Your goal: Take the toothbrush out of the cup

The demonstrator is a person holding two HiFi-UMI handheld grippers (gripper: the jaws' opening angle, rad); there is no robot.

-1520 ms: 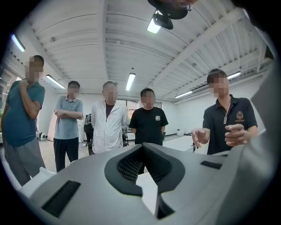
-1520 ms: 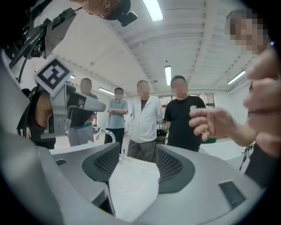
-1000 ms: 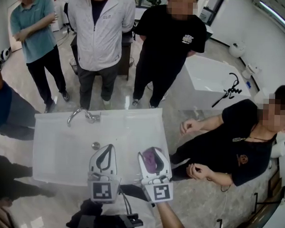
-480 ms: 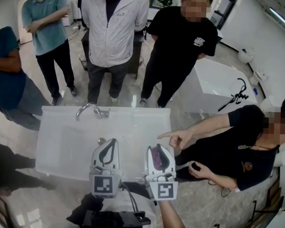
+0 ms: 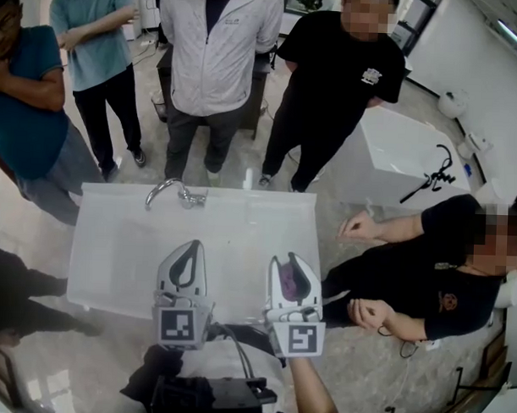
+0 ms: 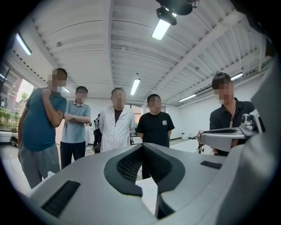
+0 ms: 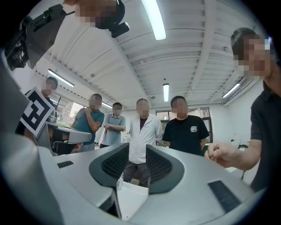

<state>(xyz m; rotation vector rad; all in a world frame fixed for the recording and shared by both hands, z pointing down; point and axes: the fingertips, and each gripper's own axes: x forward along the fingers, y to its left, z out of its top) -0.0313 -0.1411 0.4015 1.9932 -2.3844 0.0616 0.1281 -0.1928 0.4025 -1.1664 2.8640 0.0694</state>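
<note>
No cup or toothbrush is plain to see. A slim pale thing (image 5: 248,179) stands at the sink's back edge, too small to name. My left gripper (image 5: 194,245) hovers level over the white sink top (image 5: 112,264). Its pads meet at the tip (image 6: 142,147) with nothing held. My right gripper (image 5: 290,258) is at the sink's front right. Its jaws have just been closing. Its pads stand apart (image 7: 138,151) with only the room showing between them. In the head view a purple patch (image 5: 285,284) shows inside its jaws. I cannot tell what it is.
A chrome faucet (image 5: 174,191) rises at the sink's back left. Several people stand close behind the sink. Another person crouches at the right, one hand (image 5: 359,224) near the sink's corner. A white tub (image 5: 387,155) stands behind that person.
The right gripper's jaws are narrower than a second ago. The left gripper has shifted left over the sink. The crouching person pointed at the sink half a second ago and has drawn the hand back.
</note>
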